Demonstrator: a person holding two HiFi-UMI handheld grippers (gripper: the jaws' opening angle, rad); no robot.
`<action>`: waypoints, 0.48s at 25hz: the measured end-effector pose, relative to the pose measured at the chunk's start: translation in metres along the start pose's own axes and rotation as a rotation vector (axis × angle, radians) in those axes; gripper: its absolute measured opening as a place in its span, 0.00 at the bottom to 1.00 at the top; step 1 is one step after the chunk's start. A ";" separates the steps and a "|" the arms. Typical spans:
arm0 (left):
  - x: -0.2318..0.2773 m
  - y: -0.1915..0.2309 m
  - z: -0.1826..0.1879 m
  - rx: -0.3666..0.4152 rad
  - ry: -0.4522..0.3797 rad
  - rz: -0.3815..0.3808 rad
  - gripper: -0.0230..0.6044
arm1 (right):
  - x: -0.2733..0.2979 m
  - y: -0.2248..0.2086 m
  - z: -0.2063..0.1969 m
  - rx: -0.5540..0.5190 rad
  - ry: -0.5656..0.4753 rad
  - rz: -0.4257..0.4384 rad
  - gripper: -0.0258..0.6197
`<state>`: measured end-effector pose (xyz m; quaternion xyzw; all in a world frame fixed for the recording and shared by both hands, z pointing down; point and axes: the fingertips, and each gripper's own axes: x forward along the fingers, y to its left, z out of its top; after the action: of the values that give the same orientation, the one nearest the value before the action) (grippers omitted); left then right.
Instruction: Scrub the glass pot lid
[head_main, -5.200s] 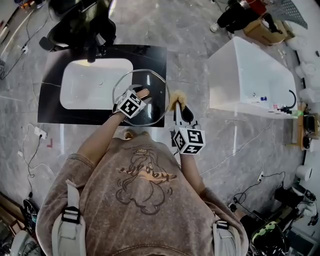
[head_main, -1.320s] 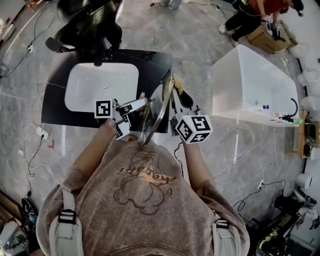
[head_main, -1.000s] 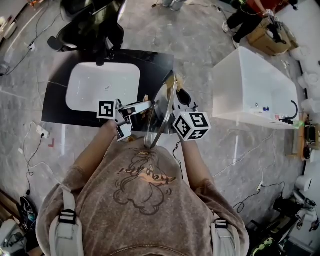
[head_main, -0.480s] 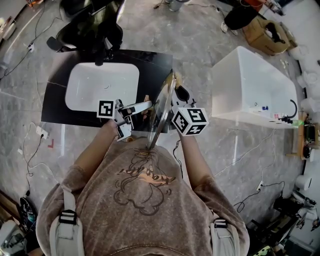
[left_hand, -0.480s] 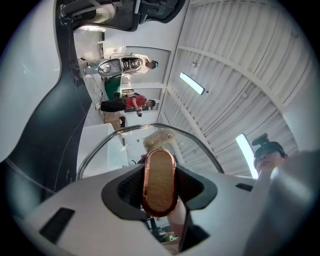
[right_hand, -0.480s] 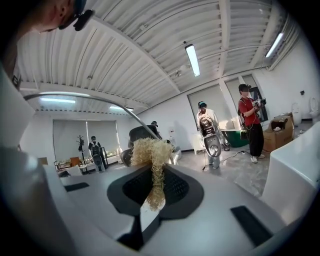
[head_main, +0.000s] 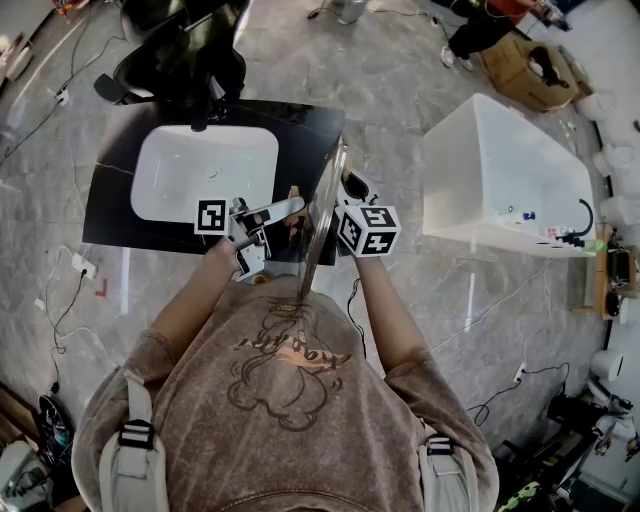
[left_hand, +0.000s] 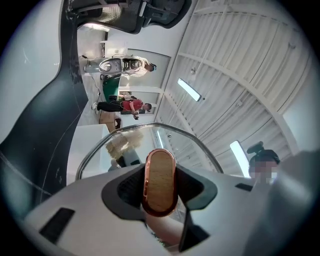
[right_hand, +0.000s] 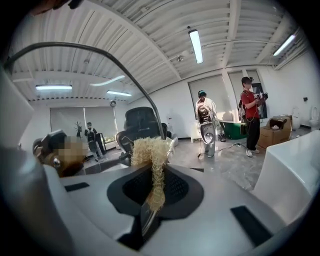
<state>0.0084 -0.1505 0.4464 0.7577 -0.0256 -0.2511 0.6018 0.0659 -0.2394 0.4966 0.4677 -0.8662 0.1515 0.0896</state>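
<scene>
Left gripper (head_main: 283, 209) clamping lid knob (left_hand: 160, 181), right gripper (right_hand: 151, 194) pinching scrubber (right_hand: 149, 150)

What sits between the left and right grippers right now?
The glass pot lid, standing on edge. The head view shows it edge-on between the left gripper, shut on its knob, and the right gripper, which holds the scrubber.

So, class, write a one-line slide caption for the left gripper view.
The left gripper clamps the wooden knob of the glass pot lid; a pale fibre scrubber shows through the glass.
</scene>
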 end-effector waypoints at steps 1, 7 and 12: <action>0.000 -0.001 0.001 0.000 -0.008 -0.003 0.32 | 0.001 0.000 -0.005 -0.002 0.013 -0.001 0.11; 0.001 -0.001 0.010 -0.001 -0.048 -0.011 0.32 | 0.003 0.002 -0.038 -0.007 0.093 0.011 0.11; -0.001 0.001 0.015 -0.007 -0.075 -0.002 0.32 | 0.000 0.011 -0.064 -0.004 0.158 0.042 0.11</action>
<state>0.0019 -0.1639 0.4458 0.7458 -0.0463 -0.2799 0.6028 0.0577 -0.2114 0.5549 0.4358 -0.8663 0.1880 0.1556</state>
